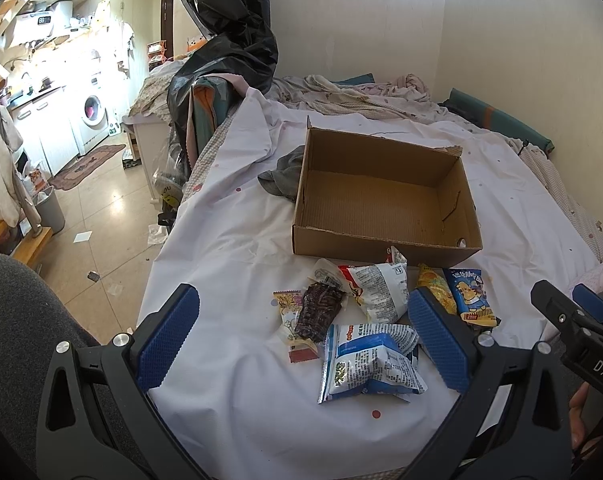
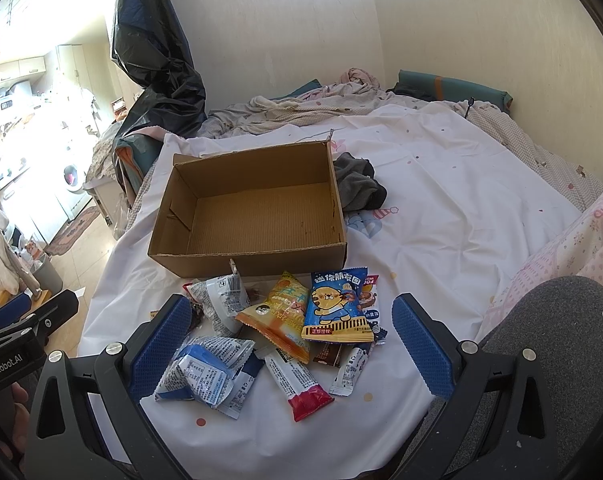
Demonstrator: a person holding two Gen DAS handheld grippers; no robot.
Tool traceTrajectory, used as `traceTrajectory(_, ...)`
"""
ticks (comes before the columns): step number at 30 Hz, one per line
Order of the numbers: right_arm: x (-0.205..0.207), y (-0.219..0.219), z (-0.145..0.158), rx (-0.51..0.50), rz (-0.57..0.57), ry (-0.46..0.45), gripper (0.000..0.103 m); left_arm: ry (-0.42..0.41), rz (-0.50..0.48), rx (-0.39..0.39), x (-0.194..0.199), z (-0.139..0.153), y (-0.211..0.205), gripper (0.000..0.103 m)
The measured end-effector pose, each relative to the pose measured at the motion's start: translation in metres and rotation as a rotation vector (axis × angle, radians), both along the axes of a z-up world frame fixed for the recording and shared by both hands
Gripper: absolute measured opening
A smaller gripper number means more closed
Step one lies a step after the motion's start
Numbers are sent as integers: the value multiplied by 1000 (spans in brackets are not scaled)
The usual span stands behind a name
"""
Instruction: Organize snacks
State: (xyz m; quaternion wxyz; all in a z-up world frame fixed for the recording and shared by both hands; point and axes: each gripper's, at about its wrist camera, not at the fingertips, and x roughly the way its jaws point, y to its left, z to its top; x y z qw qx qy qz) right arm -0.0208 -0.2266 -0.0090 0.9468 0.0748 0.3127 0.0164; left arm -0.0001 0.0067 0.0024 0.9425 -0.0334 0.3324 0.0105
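- Left wrist view: the left gripper (image 1: 303,340) hangs spread wide and empty over crinkly foil snack packets (image 1: 371,364) heaped on a white sheet (image 1: 237,248); lifting one packet by its flat sealed edge looks safest.
- Right wrist view: the right gripper (image 2: 291,346), likewise parted and empty, faces the same pile just before the bare corrugated cardboard box (image 2: 249,220).

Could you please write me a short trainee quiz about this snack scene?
1. True or false: the brown cardboard box already holds snacks.
2. The blue cartoon-bear snack packet lies: A) inside the box, B) on the white bedsheet in front of the box, C) on the floor.
3. Fill in: both the left tongs and the right tongs are ____.

Key: 1 false, the box is empty; 2 B; 3 open, holding nothing.
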Motion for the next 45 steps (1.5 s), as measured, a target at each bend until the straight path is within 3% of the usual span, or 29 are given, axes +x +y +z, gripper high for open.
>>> traceTrajectory(29,1,1,2,4,4,3,103,2,-3,-3,1,0,1,103)
traceTrajectory(37,20,-15,19,51,6,6,103,20,-7,-14,14,11,2,103)
traceTrajectory(42,47,-30,34,86,66,45,103,124,-32,38,43,11,-5,103)
traceTrajectory(45,62,-40,37,114,80,61,103,249,-43,-5,66,3,-1,103)
